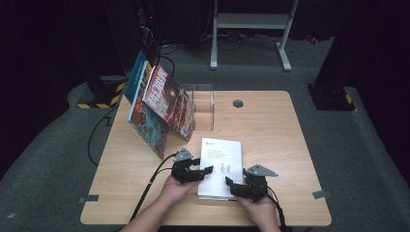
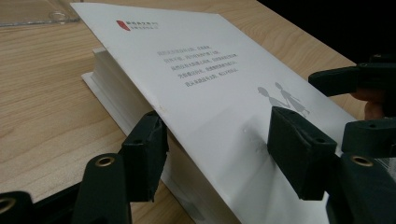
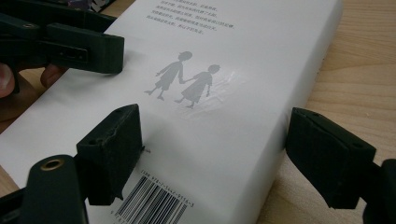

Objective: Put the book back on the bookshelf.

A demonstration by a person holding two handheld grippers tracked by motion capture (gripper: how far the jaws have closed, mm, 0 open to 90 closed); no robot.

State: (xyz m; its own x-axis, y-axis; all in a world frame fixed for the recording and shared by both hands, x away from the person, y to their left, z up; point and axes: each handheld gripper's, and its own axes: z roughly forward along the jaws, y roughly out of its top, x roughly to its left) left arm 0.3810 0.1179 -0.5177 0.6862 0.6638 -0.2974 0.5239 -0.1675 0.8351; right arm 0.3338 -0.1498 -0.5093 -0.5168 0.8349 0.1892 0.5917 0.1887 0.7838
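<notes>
A white book (image 1: 221, 164) with two small grey figures on its cover lies flat near the table's front edge. My left gripper (image 1: 205, 171) reaches in from the book's left side. In the left gripper view the left gripper (image 2: 219, 144) stands open: one jaw sits under the raised cover's edge (image 2: 154, 100), the other rests on top of the cover. My right gripper (image 1: 231, 186) comes in at the book's near right corner. It (image 3: 210, 149) is open too, with one jaw lying on the cover above the barcode (image 3: 152, 205) and the other beside the book's side edge.
Two colourful books, one red (image 1: 167, 99) and one blue (image 1: 145, 121), lean at the back left against a clear acrylic stand (image 1: 203, 104). A round grommet (image 1: 238, 103) sits in the wooden table (image 1: 275, 130). Black cables trail off the left front edge.
</notes>
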